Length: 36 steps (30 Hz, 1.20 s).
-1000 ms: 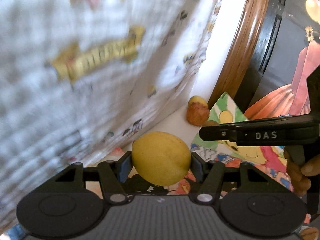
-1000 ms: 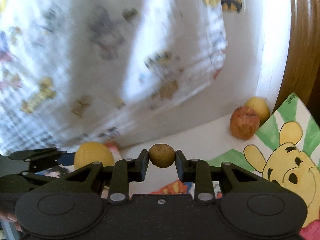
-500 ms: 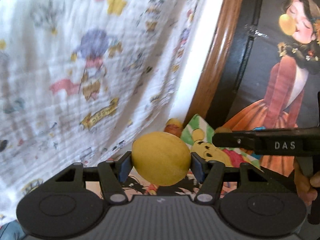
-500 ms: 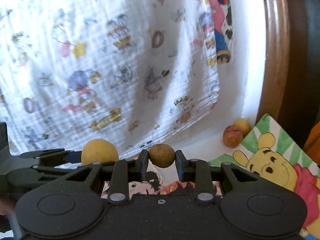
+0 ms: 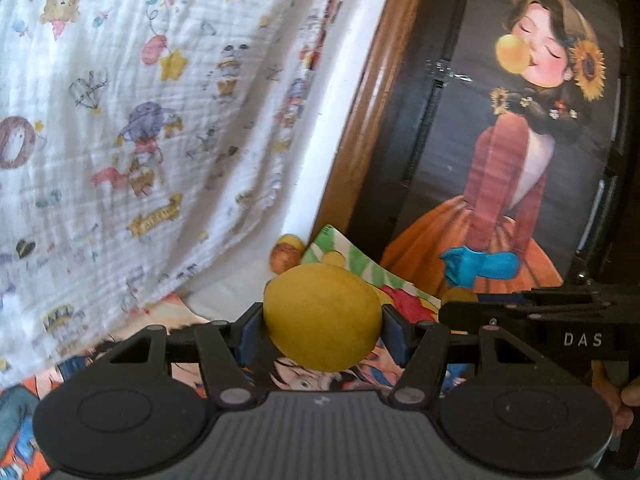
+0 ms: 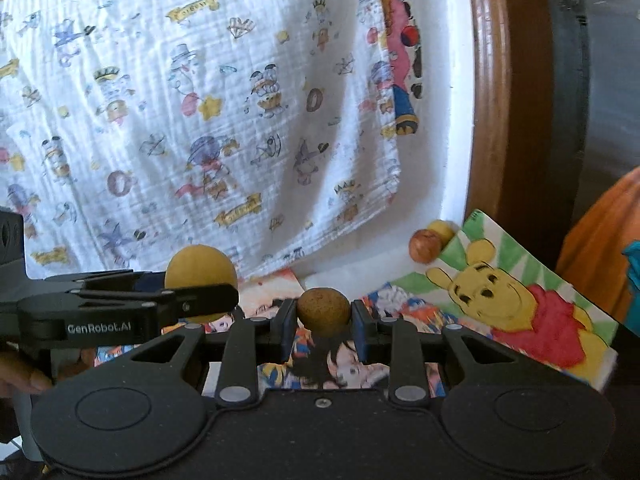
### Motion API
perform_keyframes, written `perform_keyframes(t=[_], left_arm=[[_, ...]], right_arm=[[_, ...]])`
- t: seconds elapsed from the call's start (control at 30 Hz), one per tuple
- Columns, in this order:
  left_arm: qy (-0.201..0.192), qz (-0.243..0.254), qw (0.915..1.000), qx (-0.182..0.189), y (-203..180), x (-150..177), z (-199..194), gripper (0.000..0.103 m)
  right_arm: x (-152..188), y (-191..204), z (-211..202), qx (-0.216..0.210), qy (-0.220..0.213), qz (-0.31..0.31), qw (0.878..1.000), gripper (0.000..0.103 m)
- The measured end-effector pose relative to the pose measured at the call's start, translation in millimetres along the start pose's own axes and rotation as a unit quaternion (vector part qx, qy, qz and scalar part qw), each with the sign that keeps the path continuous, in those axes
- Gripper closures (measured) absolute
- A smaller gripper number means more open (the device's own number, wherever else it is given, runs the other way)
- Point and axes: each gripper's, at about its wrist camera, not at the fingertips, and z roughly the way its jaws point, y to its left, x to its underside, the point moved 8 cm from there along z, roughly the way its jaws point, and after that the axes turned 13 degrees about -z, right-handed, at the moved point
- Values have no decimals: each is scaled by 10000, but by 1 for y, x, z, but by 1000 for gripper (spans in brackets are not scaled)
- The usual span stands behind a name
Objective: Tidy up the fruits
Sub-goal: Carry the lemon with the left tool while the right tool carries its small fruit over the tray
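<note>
Hanging across the whole backdrop is a white cartoon-print cloth (image 6: 208, 120), and to its right stands a brown wooden frame (image 5: 372, 120) with a dark poster of a girl in an orange dress (image 5: 516, 184) beside it. Down on the surface lie colourful drawings, a Winnie-the-Pooh picture (image 6: 520, 304) at the right and anime-style pictures (image 6: 348, 364) under the tools.

Now the left gripper (image 5: 322, 322): its 2 blue-padded fingers are spread fairly wide and pressed against both sides of a yellow lemon-like fruit (image 5: 322, 316), held up above the drawings. From the right wrist view it comes in from the left, side-on.

The right gripper (image 6: 324, 314) has its fingers drawn in narrower, pinching a small brown round fruit (image 6: 324, 312) between the pads, also lifted over the anime pictures. The 2 tools sit side by side, close but not touching.

Back in the corner, a reddish apple-like fruit (image 6: 425, 245) touches a small yellow fruit (image 6: 442, 227), right at the Pooh picture's far edge, well apart from both grippers.
</note>
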Motion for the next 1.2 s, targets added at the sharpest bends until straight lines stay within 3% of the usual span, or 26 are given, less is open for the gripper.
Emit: perform_keyframes(t=[0.53,0.9,1.2], left_arm=[[455,87,9980,420,-10,84,-40,38],[834,187,9949,533,0,122,-54,38],[1179,-4,9909,648,17,139,-53,38]], right_arm=[[92,38,-76,579,67,231,9980,72],[144,62,-94,791,164,562,9951,72],[178,76,-99,1092,68,845,9904,72]])
